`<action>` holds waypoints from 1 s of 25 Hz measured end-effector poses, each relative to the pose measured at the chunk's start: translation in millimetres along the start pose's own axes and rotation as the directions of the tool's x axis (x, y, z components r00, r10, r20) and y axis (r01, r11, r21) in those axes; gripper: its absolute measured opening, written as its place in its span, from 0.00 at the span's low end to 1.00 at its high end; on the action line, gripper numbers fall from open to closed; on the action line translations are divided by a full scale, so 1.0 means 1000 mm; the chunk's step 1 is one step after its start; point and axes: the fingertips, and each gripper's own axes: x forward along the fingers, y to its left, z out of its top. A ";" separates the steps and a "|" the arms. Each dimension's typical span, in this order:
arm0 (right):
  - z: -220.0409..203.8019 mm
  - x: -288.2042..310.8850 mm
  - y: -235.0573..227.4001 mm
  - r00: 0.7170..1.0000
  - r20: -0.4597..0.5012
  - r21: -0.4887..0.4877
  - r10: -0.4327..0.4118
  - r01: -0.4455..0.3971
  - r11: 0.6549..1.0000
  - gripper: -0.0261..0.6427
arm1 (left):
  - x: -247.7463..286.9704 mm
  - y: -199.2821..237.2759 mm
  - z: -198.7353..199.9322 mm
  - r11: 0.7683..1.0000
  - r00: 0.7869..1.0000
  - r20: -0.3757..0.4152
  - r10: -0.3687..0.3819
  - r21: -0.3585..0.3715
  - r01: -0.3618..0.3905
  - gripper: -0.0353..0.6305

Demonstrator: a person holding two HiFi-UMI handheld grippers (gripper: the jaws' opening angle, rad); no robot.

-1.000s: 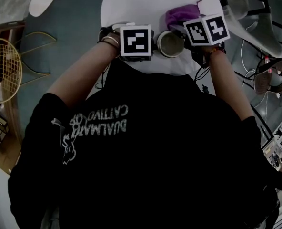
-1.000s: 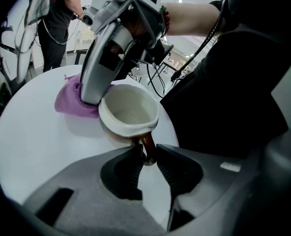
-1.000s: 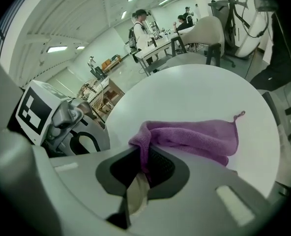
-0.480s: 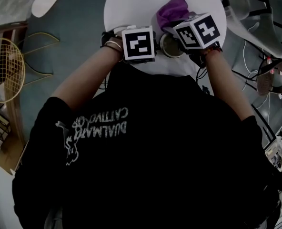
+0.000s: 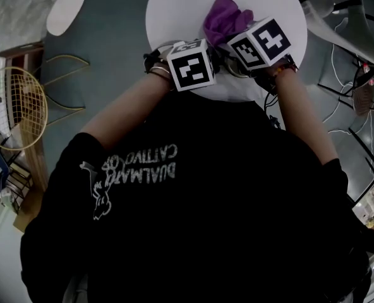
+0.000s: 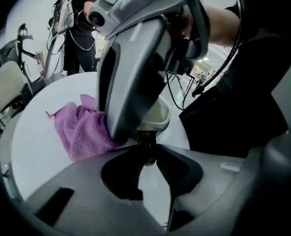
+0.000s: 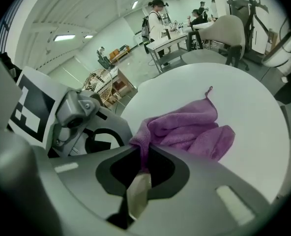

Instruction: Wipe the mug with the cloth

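The mug [image 6: 155, 118] stands near the near edge of the round white table [image 5: 174, 11], just in front of the person. Only the left gripper view shows it well: a pale cream body with a rounded rim, and under it a darker, glossy part that looks like the handle. The left gripper [image 6: 146, 149] has its jaws clamped on that darker part. In the head view the mug is almost wholly hidden beneath the two marker cubes [image 5: 190, 65], which sit close together side by side. The right gripper view does not show it clearly at all.

The cloth [image 7: 189, 129] is purple terry, crumpled into soft folds, with a small loop [image 7: 209, 89] at its far corner. The right gripper view shows the hold best. The right gripper [image 7: 144, 154] is pinched tight on a fold at the cloth's near end, and the rest trails away across the table. From the left gripper view the cloth lies to the left of the mug. The right gripper's grey body stands in front and covers much of both, so I cannot tell whether cloth and mug touch. The head view shows the cloth bunched on the far side of the cubes.

Beyond the table, the right gripper view takes in a pale chair [image 7: 229, 26] and people [image 7: 155, 18] standing at far benches.
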 end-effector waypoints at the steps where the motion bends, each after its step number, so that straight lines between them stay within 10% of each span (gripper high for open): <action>1: 0.000 0.001 0.005 1.000 0.000 0.008 0.002 -0.002 1.000 0.09 | 0.000 0.003 -0.002 1.000 1.000 -0.006 0.012 0.006 -0.012 0.18; 12: -0.025 -0.016 0.024 0.982 0.190 0.289 -0.017 -0.039 0.956 0.09 | 0.005 0.008 -0.007 0.999 0.999 -0.052 -0.014 0.029 0.016 0.19; 17: -0.047 -0.025 0.036 0.931 0.365 0.451 0.004 -0.180 0.874 0.08 | 0.012 0.001 -0.014 0.993 0.996 -0.074 -0.052 0.101 0.059 0.18; 22: -0.081 -0.047 0.064 0.897 0.443 0.446 0.006 -0.226 0.866 0.08 | 0.020 -0.017 -0.010 0.995 0.996 -0.052 -0.069 0.075 0.072 0.18; 25: -0.086 -0.080 0.078 0.819 0.572 0.385 0.047 -0.318 0.866 0.08 | 0.020 -0.015 -0.007 0.996 0.998 -0.047 -0.047 0.076 0.051 0.18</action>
